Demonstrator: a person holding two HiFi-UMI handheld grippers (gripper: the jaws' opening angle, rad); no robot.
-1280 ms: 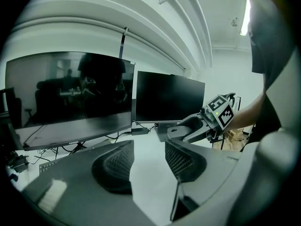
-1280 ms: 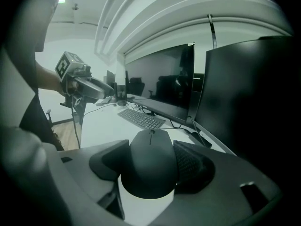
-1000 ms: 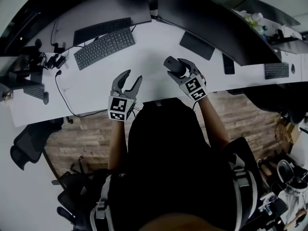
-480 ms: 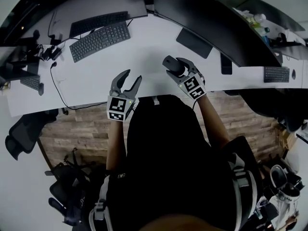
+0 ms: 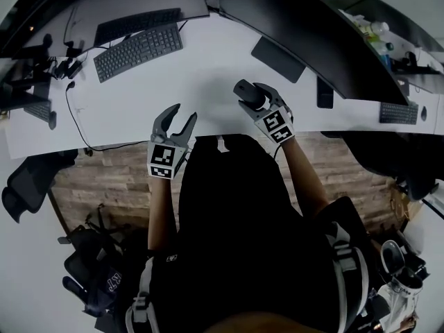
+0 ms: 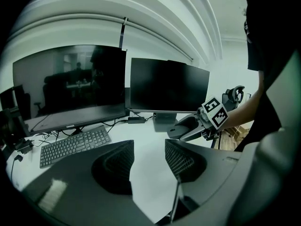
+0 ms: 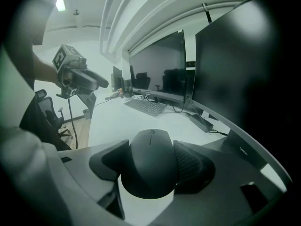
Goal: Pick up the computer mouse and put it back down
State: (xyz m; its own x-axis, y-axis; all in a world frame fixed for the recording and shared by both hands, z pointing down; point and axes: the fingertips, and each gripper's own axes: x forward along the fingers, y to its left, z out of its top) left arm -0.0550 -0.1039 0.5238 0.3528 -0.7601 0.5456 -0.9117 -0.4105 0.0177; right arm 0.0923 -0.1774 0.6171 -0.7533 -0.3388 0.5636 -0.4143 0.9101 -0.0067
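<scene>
While the right gripper (image 5: 251,97) keeps its jaws spread wide and pressed against both flanks of the computer mouse (image 5: 247,90), that grip looks just as it did a second ago. The mouse sits between the pads, low over the white desk (image 5: 208,68) in front of the right-hand monitor (image 5: 305,40). Whether it touches the top, I cannot tell. On the other side, the left gripper (image 5: 182,116) has slid back toward the desk's near edge, and its marker cube (image 5: 164,161) now hangs out over the wood floor (image 5: 104,179). Its jaws are as far apart as before and hold nothing. The keyboard (image 5: 137,50) has drifted up and left in the head view.
</scene>
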